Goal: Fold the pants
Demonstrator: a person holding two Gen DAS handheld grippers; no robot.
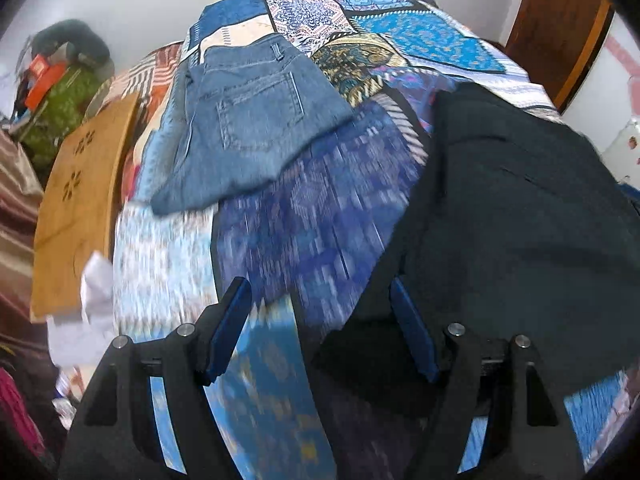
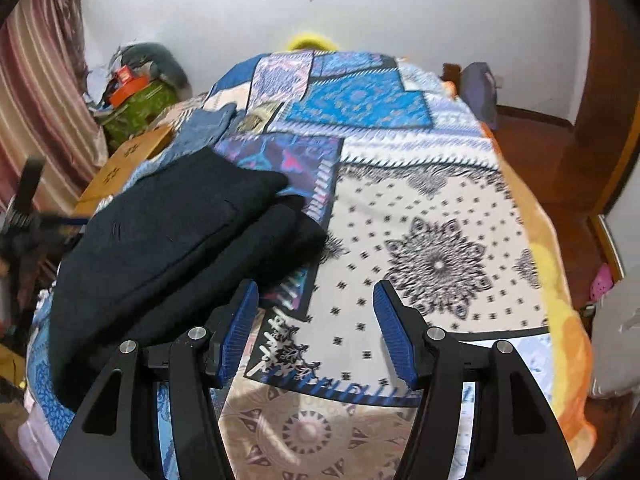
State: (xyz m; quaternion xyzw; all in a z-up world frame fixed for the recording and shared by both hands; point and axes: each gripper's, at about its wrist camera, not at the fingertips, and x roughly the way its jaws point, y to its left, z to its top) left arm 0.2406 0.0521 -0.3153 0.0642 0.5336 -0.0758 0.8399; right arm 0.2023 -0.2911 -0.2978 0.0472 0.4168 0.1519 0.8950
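Even indoor light; motion blur; fisheye-warped edges.

Black hand-held gripper (image 2: 316, 328), ribbed blue pads (image 2: 394, 336).

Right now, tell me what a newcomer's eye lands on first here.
The patchwork bedspread fills both views. On it lie folded black pants, left of the open right gripper, and folded blue jeans farther back, ahead of the open left gripper.

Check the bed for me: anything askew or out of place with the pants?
Nothing is spilled or damaged. The black pants lie folded but skewed, diagonal to the bedspread pattern. The folded jeans also sit at an angle. Both grippers' jaws are open and empty.
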